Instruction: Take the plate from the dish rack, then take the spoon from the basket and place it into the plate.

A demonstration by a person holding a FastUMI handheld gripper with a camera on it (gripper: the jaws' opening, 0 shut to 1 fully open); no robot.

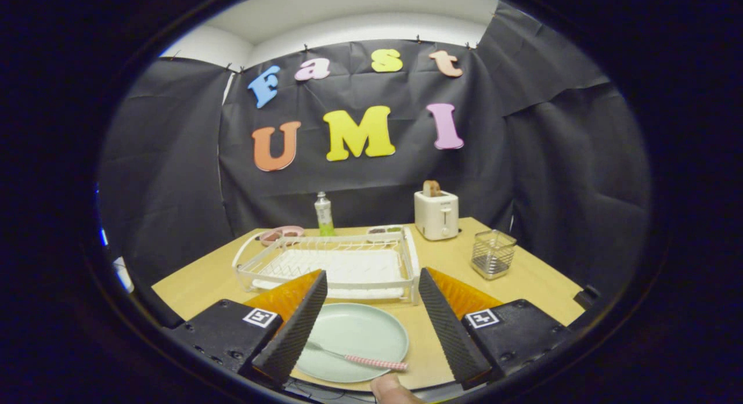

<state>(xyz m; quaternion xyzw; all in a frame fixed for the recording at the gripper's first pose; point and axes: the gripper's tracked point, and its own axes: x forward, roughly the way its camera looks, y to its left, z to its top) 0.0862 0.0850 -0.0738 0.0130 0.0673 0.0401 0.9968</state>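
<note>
Spoon is lying in the plate on the table, with the claw being held wide apart and gripping nothing.

The wooden table [534,288] is being taken up at its middle by the white dish rack [331,264], seen just beyond the fingers [296,328]. The pale green plate [354,340] is being framed between the two fingers of the gripper [371,325], just in front of the rack. A white toaster [436,214] is being shown behind the rack, and the wire basket [492,253] is sitting to the rack's right, well apart from the plate. The spoon [363,359], with its pink handle, is being carried inside the plate near its front rim. A fingertip [390,389] is showing just below the plate.
</note>
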